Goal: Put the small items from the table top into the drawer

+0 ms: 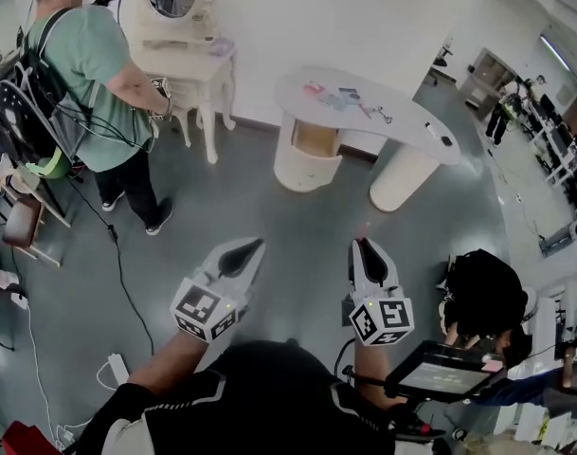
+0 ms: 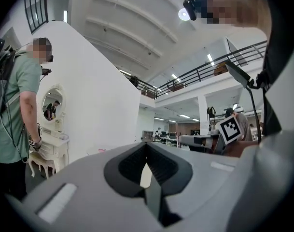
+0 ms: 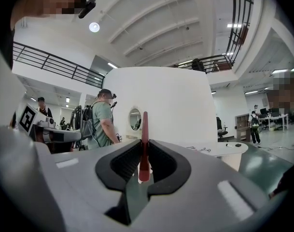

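The white curved table [image 1: 402, 126] stands a few steps ahead, with several small items [image 1: 350, 98] spread on its top. Its left pedestal shows a wood-coloured open drawer [image 1: 315, 140]. My right gripper [image 1: 367, 245] is held low over the floor, shut on a thin red stick [image 3: 145, 144] that pokes up past the fingertips. The same table [image 3: 224, 151] shows beyond that gripper [image 3: 145, 141] in its own view. My left gripper [image 1: 255, 246] is beside it, shut, tips touching and nothing held [image 2: 147, 145].
A person in a green shirt [image 1: 89, 64] with a backpack stands at a white dressing table with mirror [image 1: 179, 60] at the left. Cables and a power strip [image 1: 113, 368] lie on the floor. A black bag [image 1: 482, 292] and a tablet [image 1: 444, 368] are at the right.
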Demonstrator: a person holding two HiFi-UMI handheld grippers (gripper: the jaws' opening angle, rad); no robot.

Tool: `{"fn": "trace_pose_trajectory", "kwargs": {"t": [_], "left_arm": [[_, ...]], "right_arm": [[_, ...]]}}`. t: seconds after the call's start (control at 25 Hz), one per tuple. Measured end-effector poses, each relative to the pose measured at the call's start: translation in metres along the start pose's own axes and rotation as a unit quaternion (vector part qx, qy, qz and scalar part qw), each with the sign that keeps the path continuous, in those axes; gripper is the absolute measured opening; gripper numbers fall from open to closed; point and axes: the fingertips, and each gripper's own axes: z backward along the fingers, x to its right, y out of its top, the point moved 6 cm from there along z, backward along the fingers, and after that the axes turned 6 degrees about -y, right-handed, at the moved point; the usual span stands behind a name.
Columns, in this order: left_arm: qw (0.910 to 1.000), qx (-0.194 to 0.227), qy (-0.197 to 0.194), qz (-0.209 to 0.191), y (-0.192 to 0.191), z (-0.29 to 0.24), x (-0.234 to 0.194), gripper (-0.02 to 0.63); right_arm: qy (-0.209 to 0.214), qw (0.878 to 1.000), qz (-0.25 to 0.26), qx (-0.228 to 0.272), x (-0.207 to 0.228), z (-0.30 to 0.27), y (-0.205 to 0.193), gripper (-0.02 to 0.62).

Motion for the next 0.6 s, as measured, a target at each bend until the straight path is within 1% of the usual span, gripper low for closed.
{"fn": "trace_pose_trajectory", "kwargs": {"t": [0.24, 0.4, 0.6], "left_arm": [[0.9997, 0.000, -0.020, 0.011, -0.008, 0.017, -0.014, 0.000], [0.9995, 0.001, -0.024, 0.022, -0.013, 0.015, -0.022, 0.000], [0.9996, -0.006, -0.027, 0.009, -0.011, 0.004, -0.027, 0.000]], "right_arm": [[-0.011, 1.000, 0.001, -0.005, -0.022, 0.003, -0.002, 0.052], [-0.013, 1.000, 0.001, -0.013, -0.024, -0.003, -0.003, 0.052], [-0.008, 1.000, -0.007, -0.008, -0.017, -0.017, -0.004, 0.052]]}}
